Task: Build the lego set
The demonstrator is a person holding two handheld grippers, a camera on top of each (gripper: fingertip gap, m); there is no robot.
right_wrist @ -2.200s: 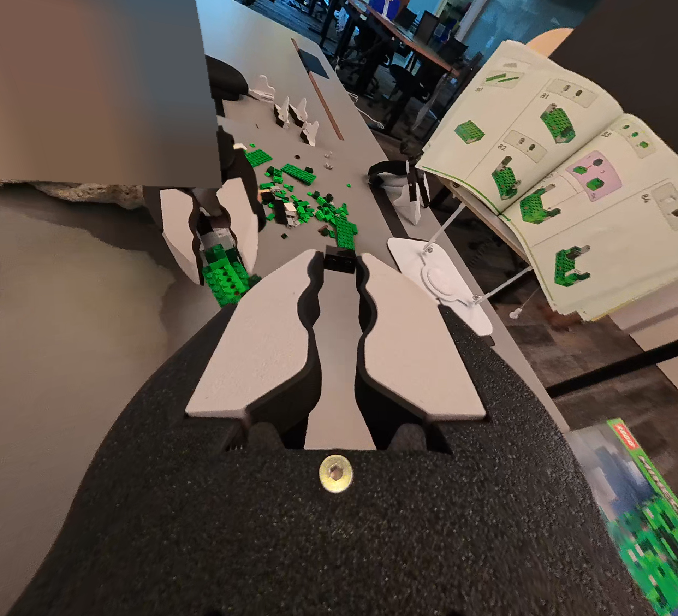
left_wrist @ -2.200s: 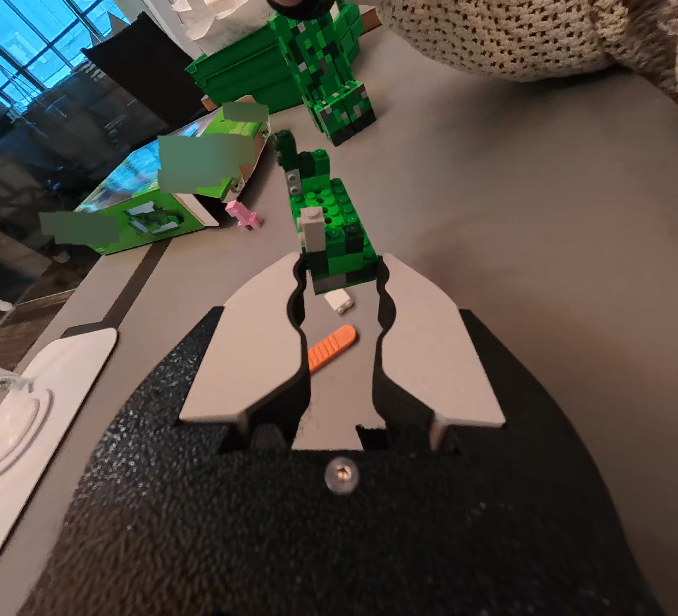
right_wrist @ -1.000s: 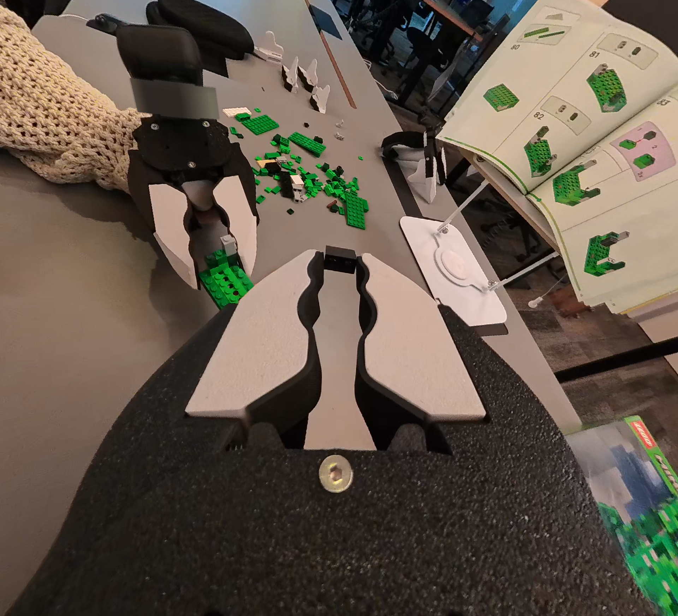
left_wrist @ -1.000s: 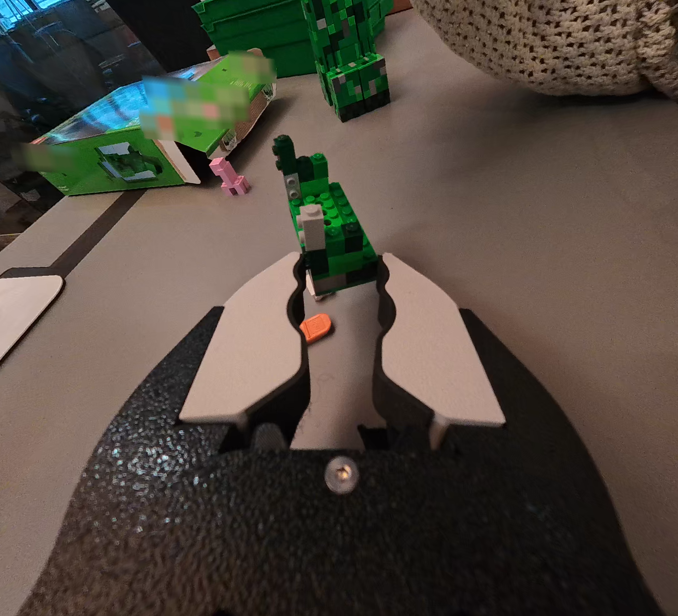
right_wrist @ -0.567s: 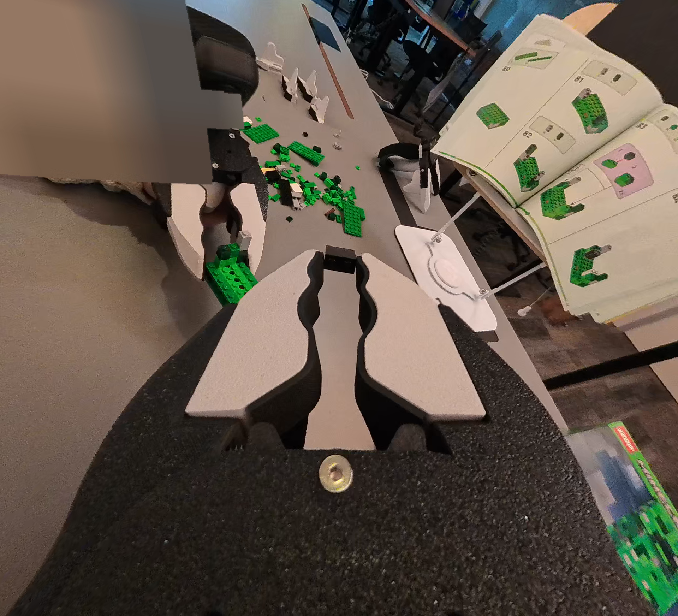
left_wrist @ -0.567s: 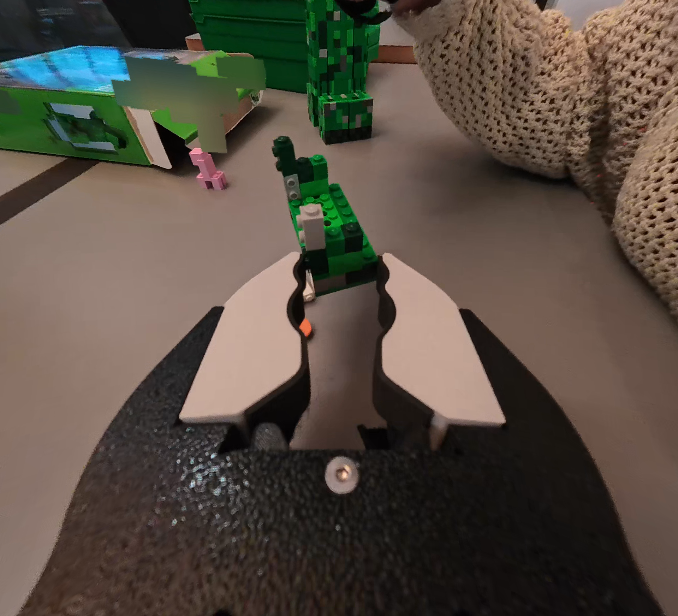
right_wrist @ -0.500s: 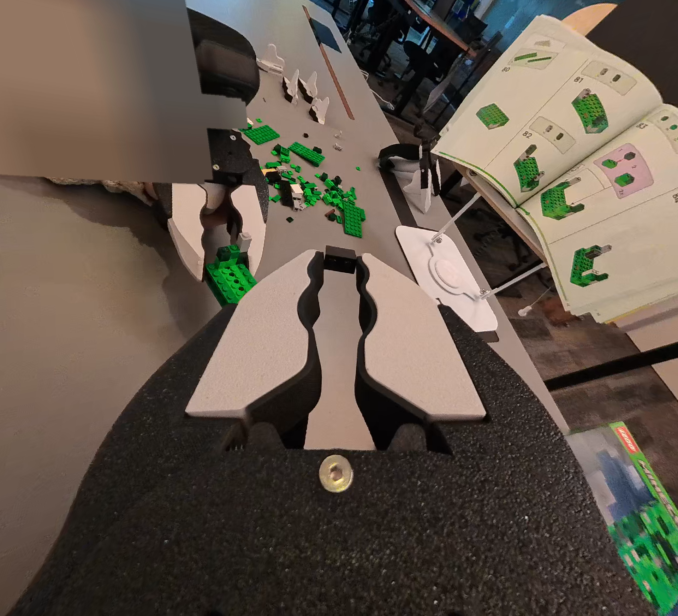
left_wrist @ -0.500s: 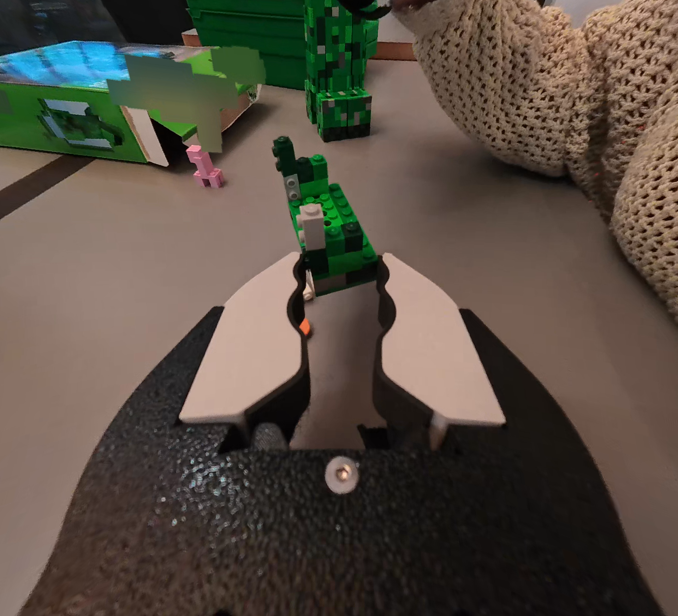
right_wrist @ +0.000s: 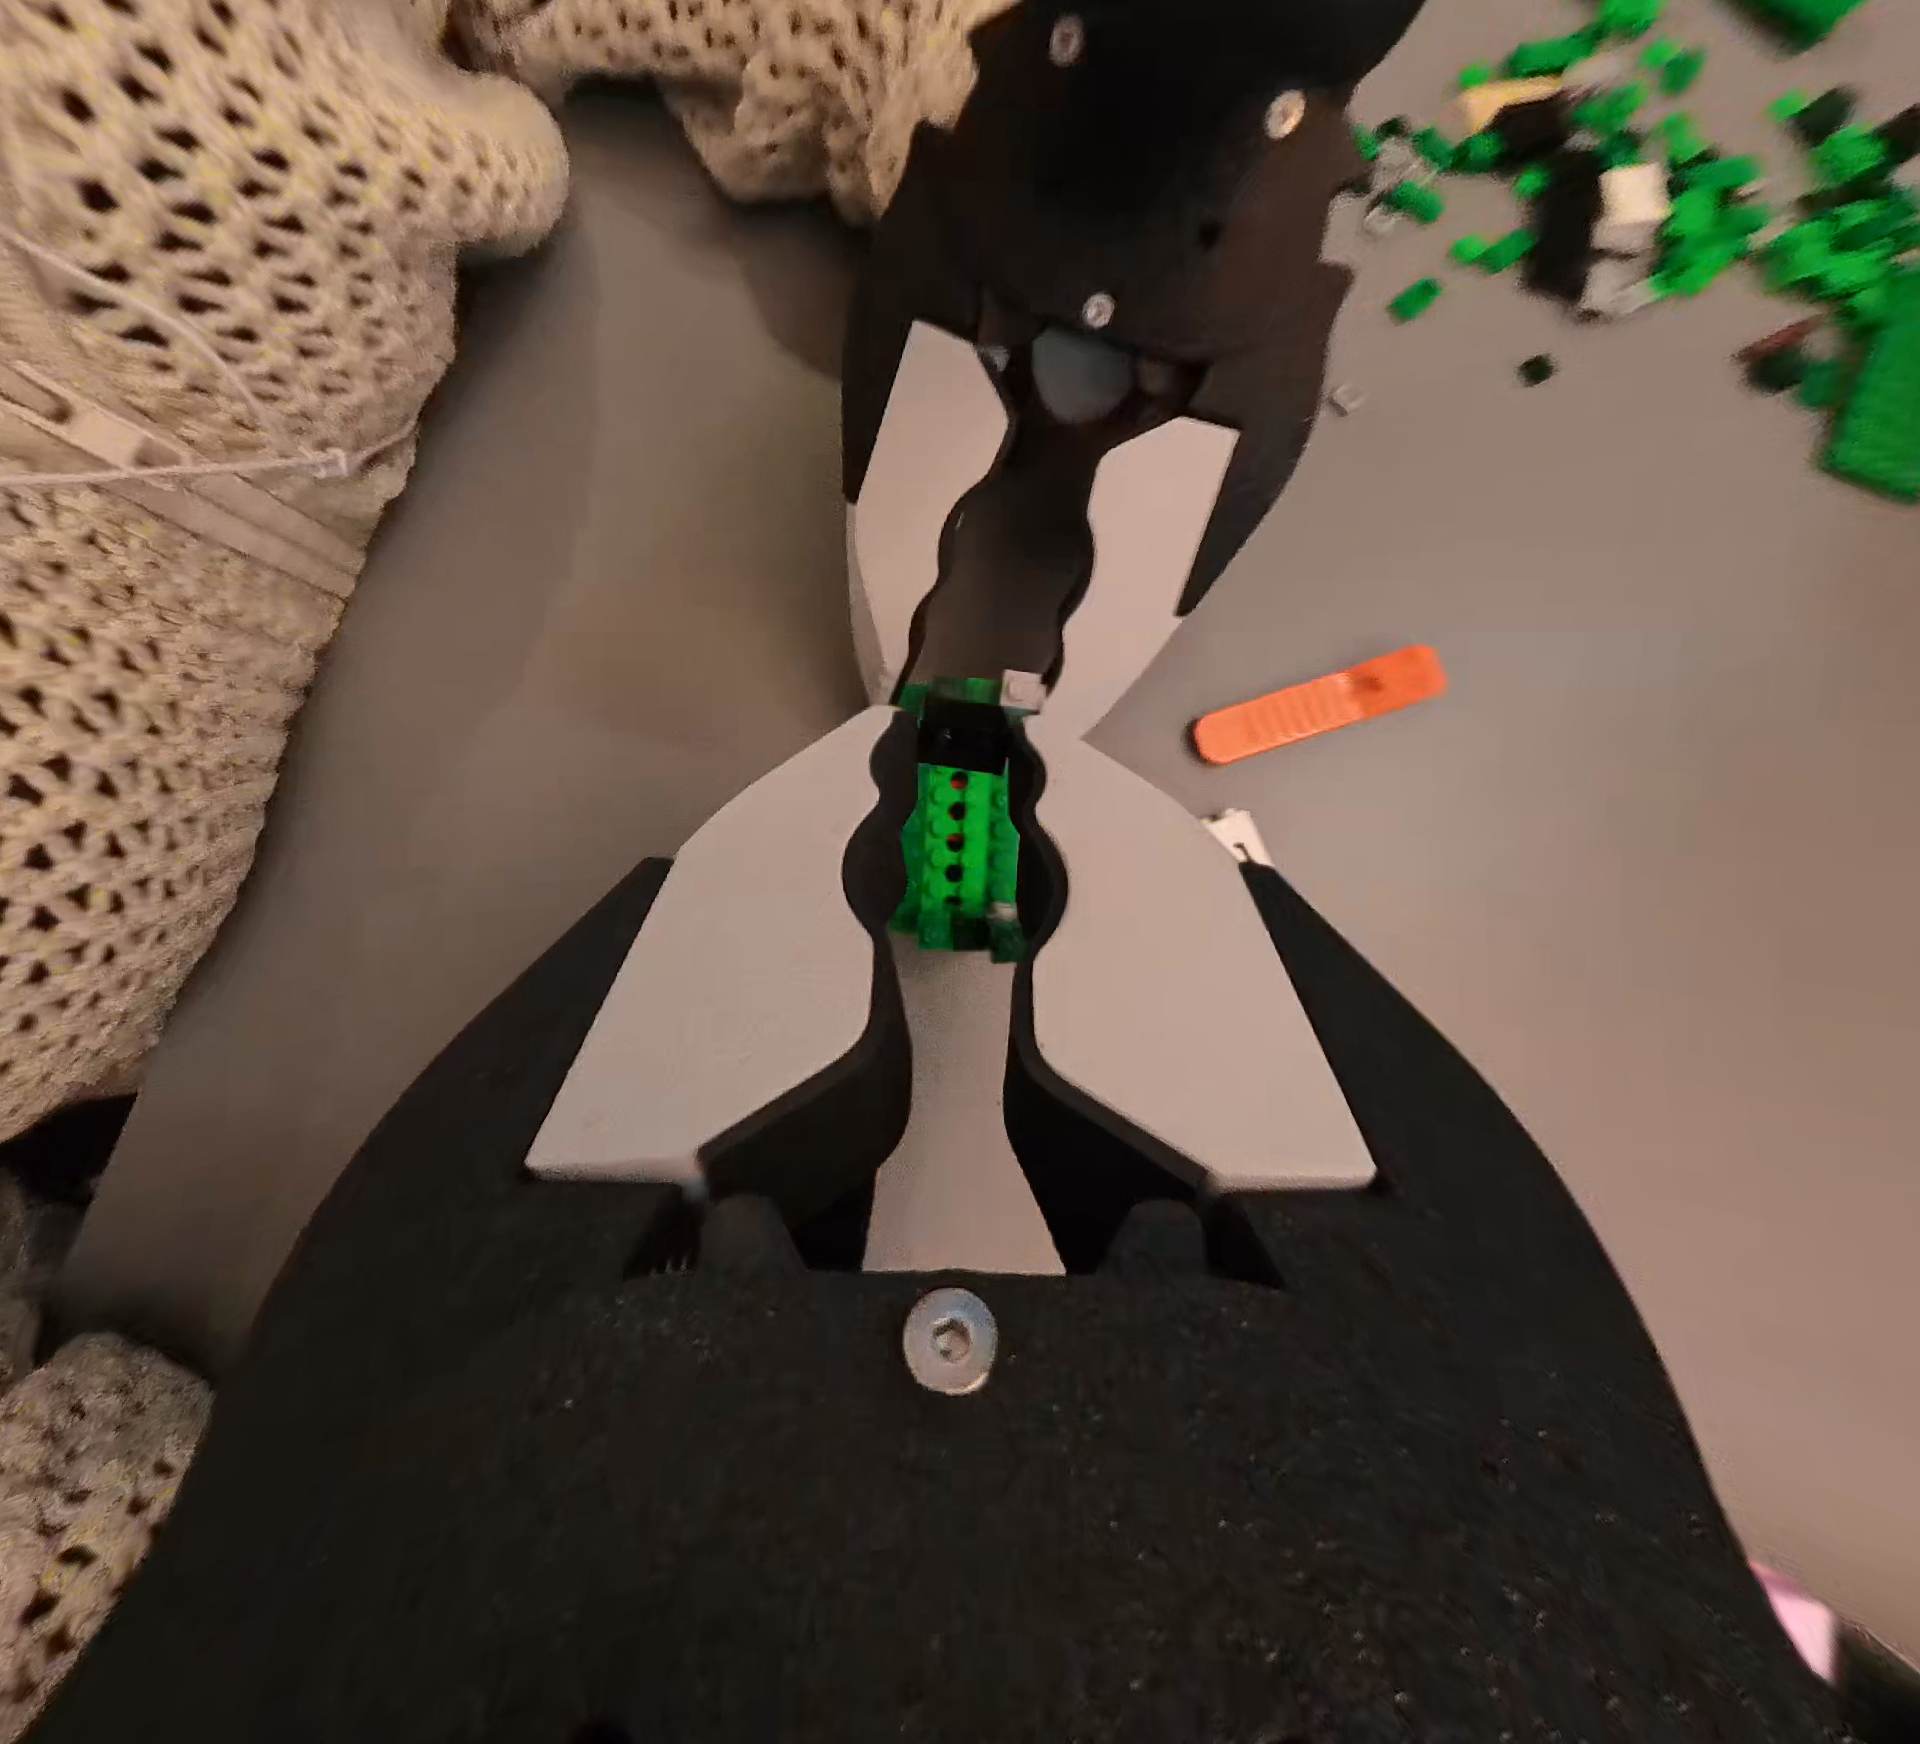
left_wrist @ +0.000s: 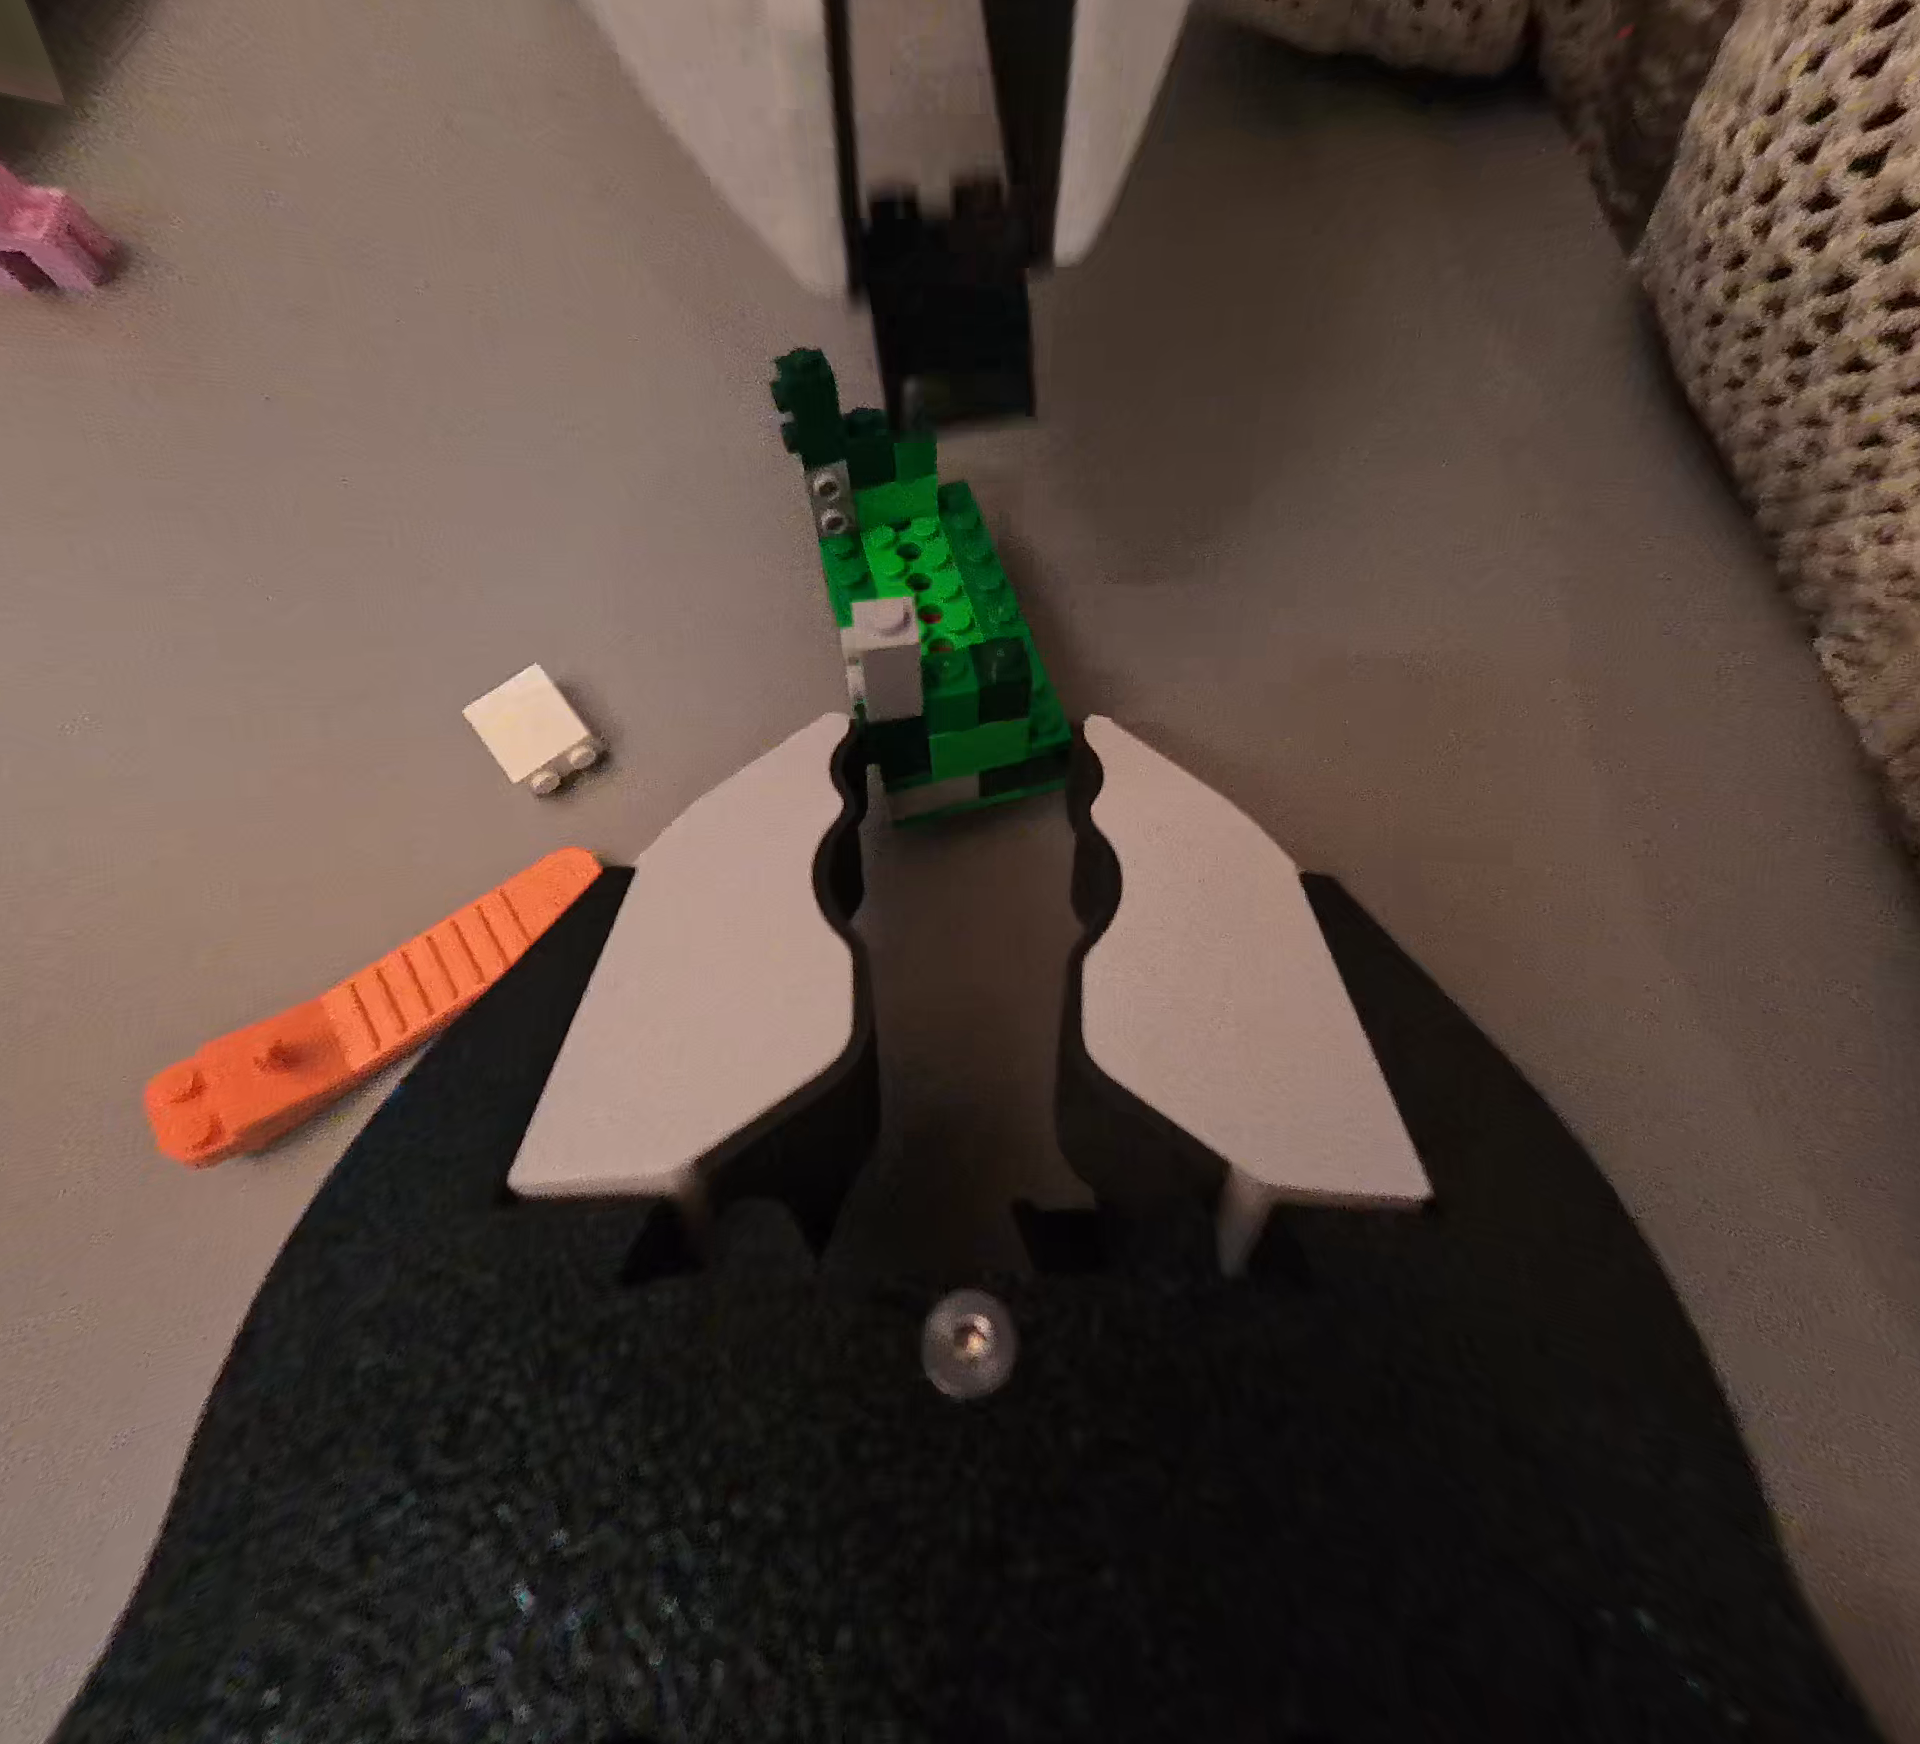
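Here the green lego build sits clamped at the left hand-held gripper tips.

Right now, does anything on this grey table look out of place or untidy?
Mostly tidy. A small white square plate lies upside down, studs against the grey table, beside the orange ridged plastic lever. Loose green bricks lie scattered farther off.

No readable text, no labels, no brand marks, no numbers, no signs on any brick, tool or surface
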